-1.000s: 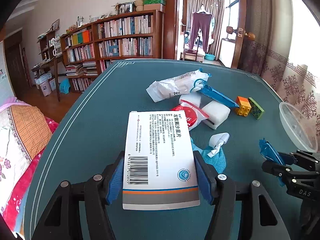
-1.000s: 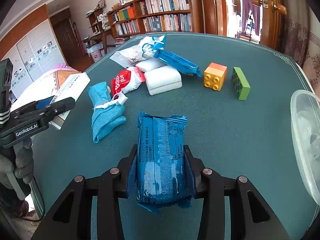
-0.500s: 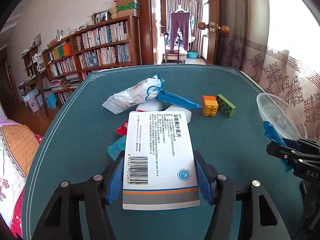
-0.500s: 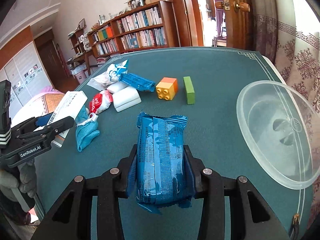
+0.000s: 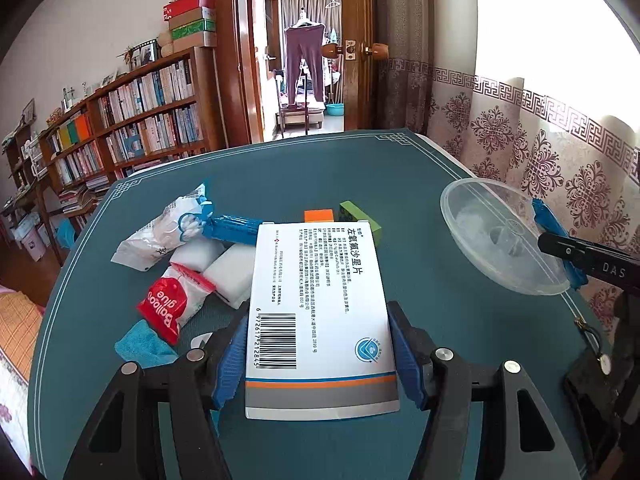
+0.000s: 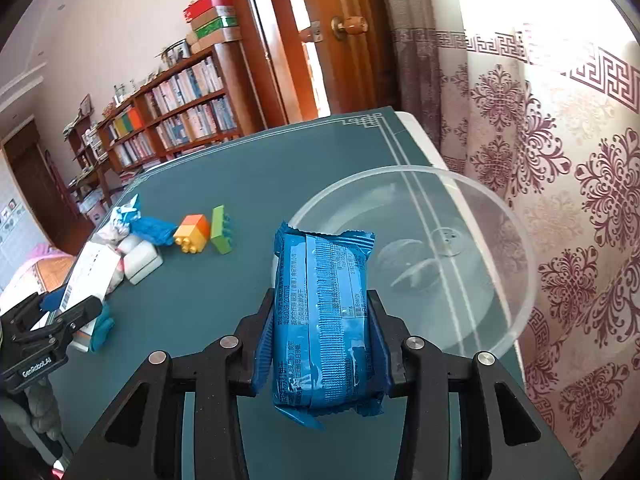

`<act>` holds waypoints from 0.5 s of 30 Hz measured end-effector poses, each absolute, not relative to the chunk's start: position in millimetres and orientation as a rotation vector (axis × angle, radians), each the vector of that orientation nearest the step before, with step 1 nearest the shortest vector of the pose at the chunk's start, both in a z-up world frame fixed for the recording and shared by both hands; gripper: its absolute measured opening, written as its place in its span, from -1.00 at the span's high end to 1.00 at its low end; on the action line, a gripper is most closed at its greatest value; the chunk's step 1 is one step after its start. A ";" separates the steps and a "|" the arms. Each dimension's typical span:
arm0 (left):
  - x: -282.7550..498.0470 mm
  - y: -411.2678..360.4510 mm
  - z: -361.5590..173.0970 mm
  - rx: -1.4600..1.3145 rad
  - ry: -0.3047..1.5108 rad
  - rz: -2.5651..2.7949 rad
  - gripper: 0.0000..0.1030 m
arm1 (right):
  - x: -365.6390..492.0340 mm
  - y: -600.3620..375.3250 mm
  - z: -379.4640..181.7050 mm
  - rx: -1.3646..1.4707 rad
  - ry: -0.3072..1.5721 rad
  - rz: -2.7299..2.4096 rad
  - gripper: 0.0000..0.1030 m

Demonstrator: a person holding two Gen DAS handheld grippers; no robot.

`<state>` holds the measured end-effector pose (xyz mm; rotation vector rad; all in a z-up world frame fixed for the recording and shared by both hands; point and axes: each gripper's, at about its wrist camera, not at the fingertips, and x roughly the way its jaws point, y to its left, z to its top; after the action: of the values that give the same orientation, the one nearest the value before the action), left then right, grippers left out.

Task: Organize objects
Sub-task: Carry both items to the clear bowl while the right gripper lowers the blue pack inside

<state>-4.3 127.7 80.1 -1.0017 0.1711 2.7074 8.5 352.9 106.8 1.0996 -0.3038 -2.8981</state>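
Clamping a white medicine box (image 5: 320, 320) between its blue pads, the left hand-held gripper (image 5: 318, 354) holds the box flat above the teal worktop (image 5: 400, 168), barcode end nearest the camera. Beyond the box lies a loose cluster: a red "Balloon glue" packet (image 5: 174, 306), white foam blocks (image 5: 224, 268), a white plastic pouch (image 5: 160, 232), a blue wrapped bar (image 5: 232, 230), an orange toy brick (image 5: 319, 215), a green toy brick (image 5: 360, 218) and a blue cloth (image 5: 144, 346) at the near left.

The right hand-held gripper (image 6: 322, 344) is clenched on a blue snack packet (image 6: 322, 316), held lengthwise between its pads. The packet's far end reaches just over the near rim of a clear plastic bowl (image 6: 500, 208), which stands near the worktop's right edge, beside a patterned curtain (image 6: 560, 160). In the left wrist view the same packet shows at the bowl's right side. The two bricks sit side by side, well apart from the bowl.
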 end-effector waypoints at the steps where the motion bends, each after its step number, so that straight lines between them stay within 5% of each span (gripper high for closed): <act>1: -4.9 132.5 80.9 -0.998 0.174 2.698 -0.30 | 6.1 361.0 106.8 1.110 -0.321 -2.914 0.18; 15: -21.6 181.7 89.8 -0.976 0.180 2.617 -0.30 | -26.3 419.8 84.3 1.255 -0.393 -3.010 0.18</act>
<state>-21.6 181.7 89.8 -0.9757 0.1803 2.6172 -26.3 419.8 84.3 1.2546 -0.3932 -3.0100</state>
